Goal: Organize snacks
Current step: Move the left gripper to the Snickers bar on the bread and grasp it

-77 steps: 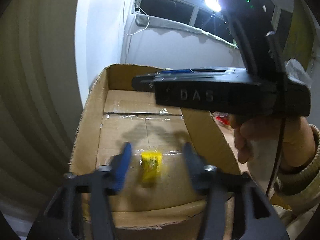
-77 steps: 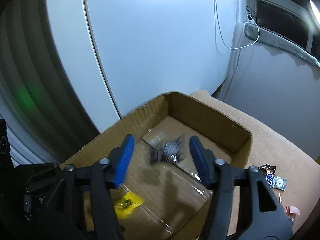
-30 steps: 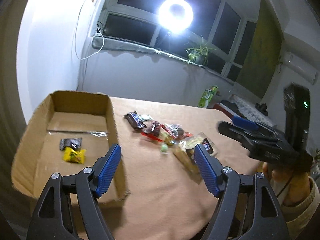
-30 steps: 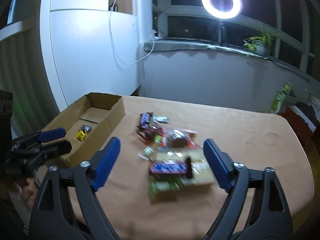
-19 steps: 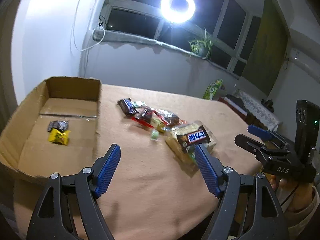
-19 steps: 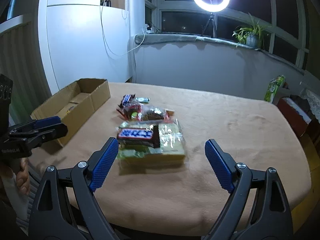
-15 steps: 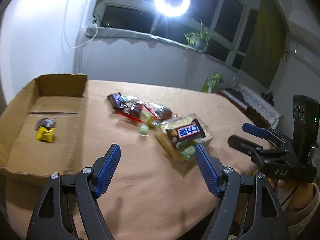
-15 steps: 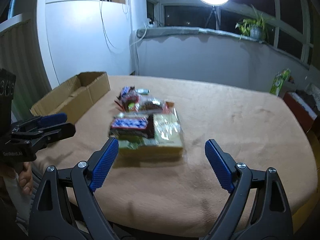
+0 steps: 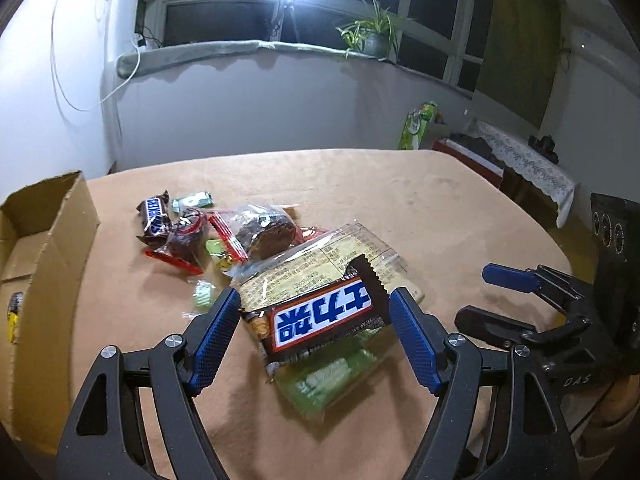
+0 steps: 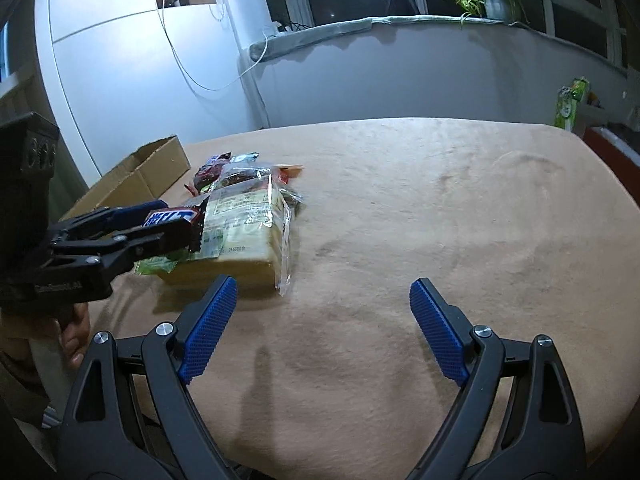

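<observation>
Since half a second ago the left gripper has moved right up to the snickers bar, which now sits between its spread blue fingers, on top of the cracker pack mid-table. Fingers look just beside both ends, not clamped. Right gripper hangs wide open over bare cloth toward the near edge, and the cardboard box is at the left edge.

Cardboard box cut by left frame edge — most of interior out of view. Green packet half hidden beneath chocolate bar. Small sweets beside box too tiny to identify. Contact of left tongs with bar — cannot tell.
</observation>
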Demonstrator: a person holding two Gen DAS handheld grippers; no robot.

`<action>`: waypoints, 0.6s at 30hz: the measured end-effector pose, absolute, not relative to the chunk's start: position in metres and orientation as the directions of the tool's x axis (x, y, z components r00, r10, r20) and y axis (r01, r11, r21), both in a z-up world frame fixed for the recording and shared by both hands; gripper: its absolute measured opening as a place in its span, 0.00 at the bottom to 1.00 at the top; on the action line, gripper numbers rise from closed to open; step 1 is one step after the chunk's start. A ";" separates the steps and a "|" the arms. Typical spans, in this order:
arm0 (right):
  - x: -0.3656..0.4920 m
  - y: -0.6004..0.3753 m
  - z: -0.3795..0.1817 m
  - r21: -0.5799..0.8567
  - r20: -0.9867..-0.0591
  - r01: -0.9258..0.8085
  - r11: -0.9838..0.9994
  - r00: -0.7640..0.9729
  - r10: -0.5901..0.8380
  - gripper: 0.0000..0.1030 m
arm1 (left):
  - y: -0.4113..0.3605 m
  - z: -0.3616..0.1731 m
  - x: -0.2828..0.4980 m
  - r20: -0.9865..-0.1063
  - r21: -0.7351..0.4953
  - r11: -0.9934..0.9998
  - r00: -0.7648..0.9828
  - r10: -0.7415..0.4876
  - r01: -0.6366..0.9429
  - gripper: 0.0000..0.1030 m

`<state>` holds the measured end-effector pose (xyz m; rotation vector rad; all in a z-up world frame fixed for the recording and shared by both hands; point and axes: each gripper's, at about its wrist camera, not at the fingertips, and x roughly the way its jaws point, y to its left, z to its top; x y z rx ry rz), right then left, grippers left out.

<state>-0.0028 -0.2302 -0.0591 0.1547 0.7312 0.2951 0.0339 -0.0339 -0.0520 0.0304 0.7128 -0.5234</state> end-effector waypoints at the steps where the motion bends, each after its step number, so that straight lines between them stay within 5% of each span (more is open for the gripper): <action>1: -0.001 -0.230 -0.060 0.244 -0.629 -0.226 0.943 0.703 0.331 0.88 | -0.035 -0.053 0.034 -0.635 -0.138 0.873 0.635 -0.440 0.467 0.74; 18: 0.044 -0.196 -0.046 0.228 -0.631 -0.384 0.895 0.641 0.436 0.88 | -0.035 -0.050 0.030 -0.652 -0.122 0.882 0.633 -0.418 0.456 0.51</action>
